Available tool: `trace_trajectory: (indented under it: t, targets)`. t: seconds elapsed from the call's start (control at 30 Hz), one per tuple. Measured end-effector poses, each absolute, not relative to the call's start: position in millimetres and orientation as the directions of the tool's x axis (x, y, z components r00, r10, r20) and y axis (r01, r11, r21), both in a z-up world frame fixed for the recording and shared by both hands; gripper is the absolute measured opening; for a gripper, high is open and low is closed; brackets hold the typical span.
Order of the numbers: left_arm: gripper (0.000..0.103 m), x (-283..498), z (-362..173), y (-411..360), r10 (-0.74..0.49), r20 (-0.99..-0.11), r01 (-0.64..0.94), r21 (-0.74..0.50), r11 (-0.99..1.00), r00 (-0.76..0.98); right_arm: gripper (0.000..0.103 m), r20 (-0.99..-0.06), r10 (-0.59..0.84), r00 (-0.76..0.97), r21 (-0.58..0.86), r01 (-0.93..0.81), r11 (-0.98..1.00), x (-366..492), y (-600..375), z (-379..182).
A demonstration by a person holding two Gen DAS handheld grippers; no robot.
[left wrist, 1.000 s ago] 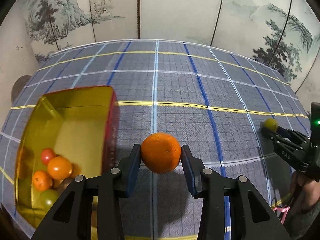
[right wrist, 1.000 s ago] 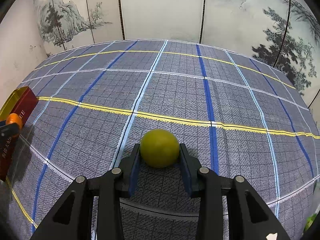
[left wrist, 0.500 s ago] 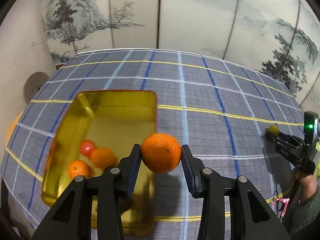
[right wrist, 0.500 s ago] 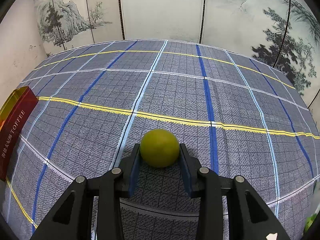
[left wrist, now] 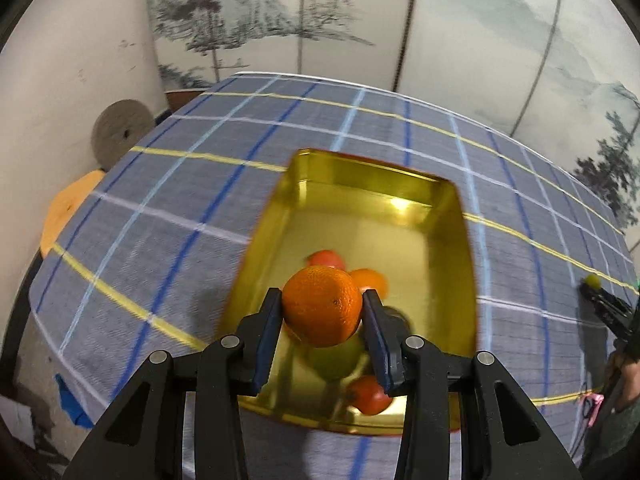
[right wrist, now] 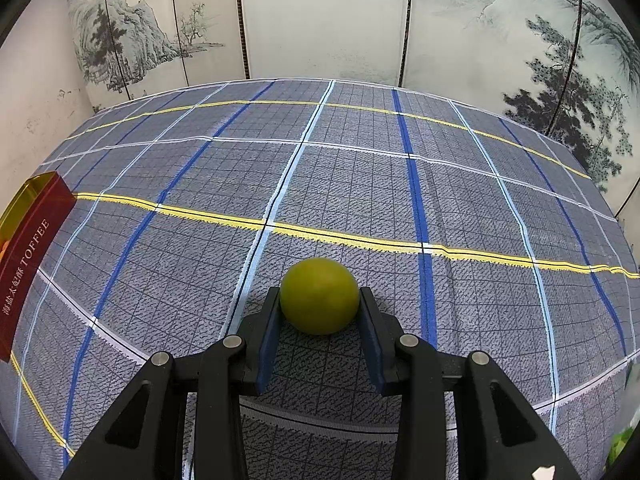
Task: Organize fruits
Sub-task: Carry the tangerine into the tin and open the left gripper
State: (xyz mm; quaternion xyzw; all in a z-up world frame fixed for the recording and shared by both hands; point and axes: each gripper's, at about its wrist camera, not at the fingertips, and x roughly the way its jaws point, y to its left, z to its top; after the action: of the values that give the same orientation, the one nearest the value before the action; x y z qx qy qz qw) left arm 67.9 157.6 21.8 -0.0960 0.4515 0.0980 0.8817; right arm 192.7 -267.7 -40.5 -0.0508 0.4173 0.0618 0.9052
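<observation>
The orange (left wrist: 321,305), clamped in the left gripper (left wrist: 322,318), had been carried over the gold tin (left wrist: 464,264), ready for release; the right gripper (right wrist: 319,312) stayed clamped on the green fruit (right wrist: 319,295) near the tablecloth's (right wrist: 360,168) near edge.

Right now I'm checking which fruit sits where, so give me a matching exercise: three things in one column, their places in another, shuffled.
Things:
1. orange
2. green fruit
3. gold tin

Places:
A. between the right gripper's fingers
B. on the checked cloth, some fruit inside
C. between the left gripper's fingers, in front of the tin

Pairs: 1-C, 2-A, 3-B
</observation>
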Motion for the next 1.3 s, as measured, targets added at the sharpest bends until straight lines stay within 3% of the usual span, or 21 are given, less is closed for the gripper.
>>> trace_trajectory:
  t: [0.37,1.3]
  targets:
    - [0.041,61.0,-7.1,169.1,0.077,-0.859,-0.267,-0.072,0.961,0.506,0.035,-0.762,0.069,0.644,-0.041,-0.154,0.987,192.8,-267.5,-40.4]
    - [0.043,62.4,-17.7,174.9,0.086,-0.857,-0.261,-0.058,0.964,0.508,0.035,-0.762,0.067,0.644,-0.044,-0.154,0.987,192.8,-266.3,-40.6]
